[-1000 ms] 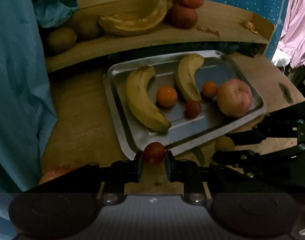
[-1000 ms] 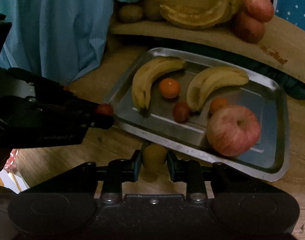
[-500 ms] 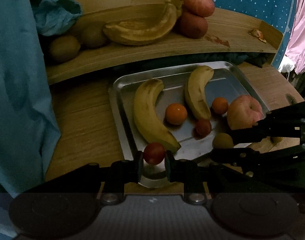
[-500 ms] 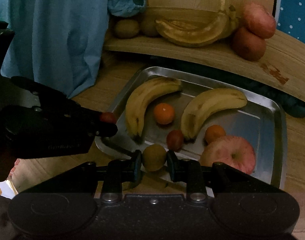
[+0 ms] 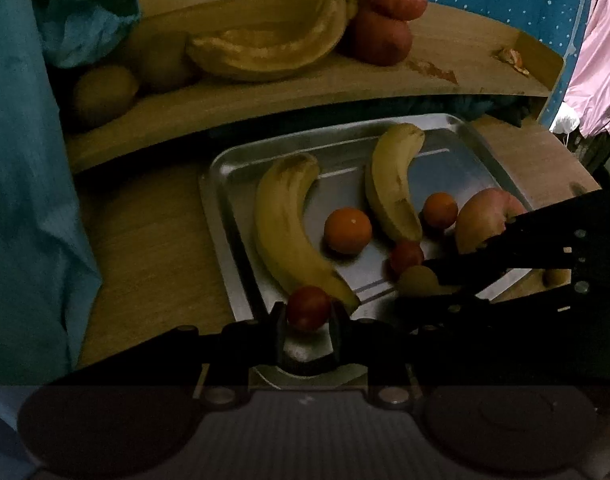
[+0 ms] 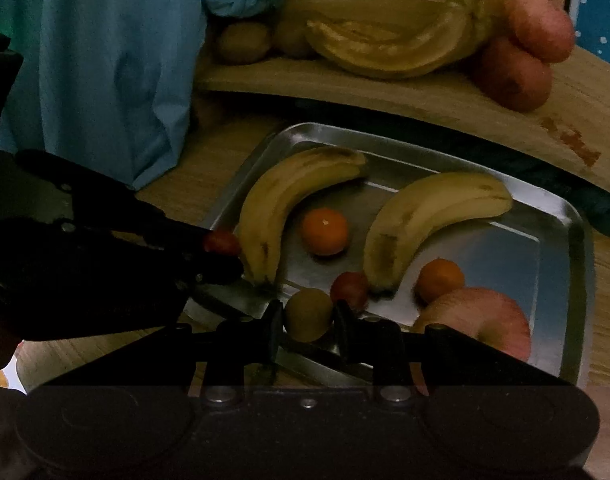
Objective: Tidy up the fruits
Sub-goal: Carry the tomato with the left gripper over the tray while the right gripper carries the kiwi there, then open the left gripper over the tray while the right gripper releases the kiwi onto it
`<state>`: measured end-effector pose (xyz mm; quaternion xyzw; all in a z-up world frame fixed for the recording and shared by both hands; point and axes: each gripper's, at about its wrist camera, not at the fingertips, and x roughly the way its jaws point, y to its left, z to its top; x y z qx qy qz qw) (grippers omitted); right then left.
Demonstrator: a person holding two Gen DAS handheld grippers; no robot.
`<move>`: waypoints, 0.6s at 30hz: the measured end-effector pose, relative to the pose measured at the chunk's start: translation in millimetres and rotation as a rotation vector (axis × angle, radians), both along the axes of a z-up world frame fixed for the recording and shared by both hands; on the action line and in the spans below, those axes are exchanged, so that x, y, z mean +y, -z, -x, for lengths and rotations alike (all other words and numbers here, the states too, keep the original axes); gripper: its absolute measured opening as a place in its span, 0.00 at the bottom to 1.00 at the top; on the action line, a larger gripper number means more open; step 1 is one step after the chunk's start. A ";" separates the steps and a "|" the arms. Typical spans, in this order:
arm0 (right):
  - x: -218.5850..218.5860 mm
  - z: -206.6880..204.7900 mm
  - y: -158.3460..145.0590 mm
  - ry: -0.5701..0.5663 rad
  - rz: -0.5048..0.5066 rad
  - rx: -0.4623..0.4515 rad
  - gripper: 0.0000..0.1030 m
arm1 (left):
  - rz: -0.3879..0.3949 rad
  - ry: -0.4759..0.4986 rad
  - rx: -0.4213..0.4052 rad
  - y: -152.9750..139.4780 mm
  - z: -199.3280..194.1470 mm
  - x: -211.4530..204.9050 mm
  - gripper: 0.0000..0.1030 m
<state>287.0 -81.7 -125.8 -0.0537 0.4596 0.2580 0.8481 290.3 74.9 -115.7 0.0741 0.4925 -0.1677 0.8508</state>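
**Both grippers carry small fruit over the near edge of the tray**

The left gripper pinches a small round red fruit between its two fingers, held above the near rim of the metal tray. The fruit is smooth and dark red, and sits just beside the near tip of the left banana. The right gripper is clamped on a dull yellow-green fruit, oval and matte, held over the tray's near edge, just in front of a second red fruit.

Farther in, the tray holds a right banana, a larger orange, a smaller orange and a big pink-red apple. Behind the tray, a raised wooden shelf bears more bananas, red apples and brown kiwis.
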 end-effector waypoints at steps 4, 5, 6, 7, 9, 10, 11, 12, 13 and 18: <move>3.3 -2.2 2.1 -0.014 0.004 0.013 0.28 | 0.004 -0.001 0.018 3.1 -1.5 0.7 0.24; 3.9 -3.0 2.7 -0.015 0.005 0.016 0.28 | 0.004 -0.002 0.021 3.5 -2.1 0.3 0.25; 3.8 -3.6 3.0 -0.015 0.004 0.019 0.28 | 0.004 -0.002 0.024 4.0 -2.5 0.3 0.25; 3.9 -4.0 3.3 -0.016 0.005 0.022 0.28 | 0.004 -0.003 0.027 4.5 -3.0 0.5 0.24; 4.7 -4.5 4.0 -0.018 0.007 0.026 0.28 | 0.005 -0.005 0.031 4.6 -3.4 1.5 0.25; 4.8 -4.6 4.3 -0.019 0.007 0.027 0.29 | 0.005 -0.006 0.032 4.9 -3.5 1.6 0.24; 4.7 -4.5 4.3 -0.018 0.008 0.028 0.29 | 0.005 -0.007 0.033 4.9 -3.6 1.4 0.25; 4.6 -5.0 4.3 -0.018 0.009 0.028 0.29 | 0.004 -0.008 0.033 4.6 -3.6 1.4 0.25; 4.4 -5.1 4.1 -0.017 0.009 0.028 0.29 | 0.004 -0.008 0.033 4.6 -3.7 1.4 0.25; 4.2 -4.0 2.9 -0.014 0.012 0.023 0.31 | 0.001 -0.010 0.030 3.4 -3.1 1.2 0.25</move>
